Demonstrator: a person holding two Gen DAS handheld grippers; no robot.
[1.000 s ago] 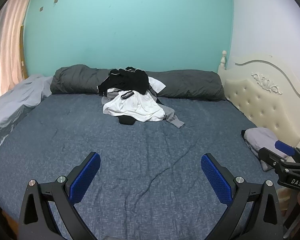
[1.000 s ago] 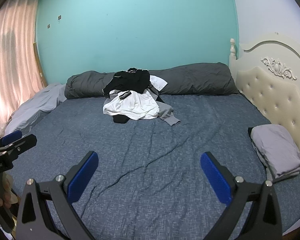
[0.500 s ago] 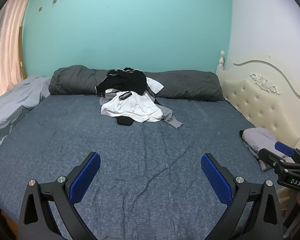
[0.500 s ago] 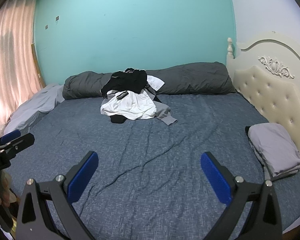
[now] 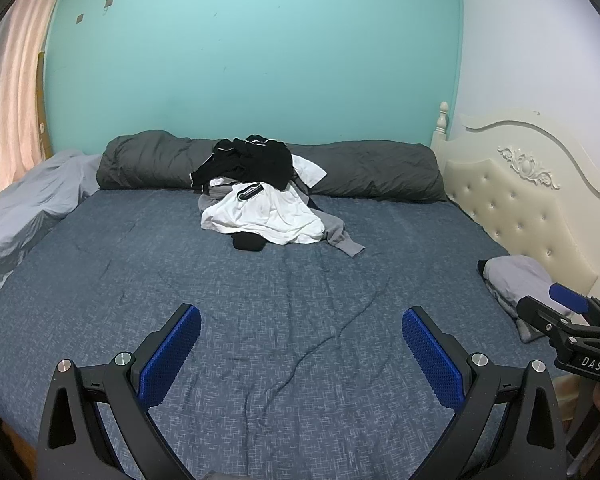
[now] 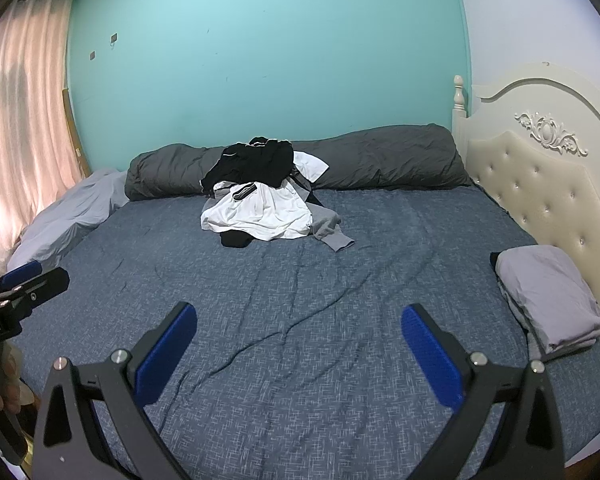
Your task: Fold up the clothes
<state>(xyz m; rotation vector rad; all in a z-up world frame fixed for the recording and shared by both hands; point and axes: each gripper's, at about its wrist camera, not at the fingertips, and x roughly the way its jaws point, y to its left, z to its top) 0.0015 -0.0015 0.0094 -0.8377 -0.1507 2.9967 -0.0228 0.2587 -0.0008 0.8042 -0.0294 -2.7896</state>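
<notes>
1. Left wrist view: the left gripper (image 5: 300, 354), black with blue textured pads, stands wide open and empty above the blue-grey woven bedspread (image 5: 260, 304). The right gripper (image 5: 556, 306) at the right edge reads "DAS".
2. The heap of black, white and grey clothes (image 5: 264, 200) lies far off, against the long dark grey bolster (image 5: 364, 172).
3. Right wrist view: the right gripper (image 6: 298, 354) is wide open, holding nothing. The left gripper (image 6: 24, 280) body reads "Robot.AI". A folded light grey cloth (image 6: 548, 300) lies beside the cream tufted headboard (image 6: 540, 196).

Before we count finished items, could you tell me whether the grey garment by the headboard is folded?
Folded: the grey garment lies as a flat stacked rectangle with layered edges beside the headboard.
</notes>
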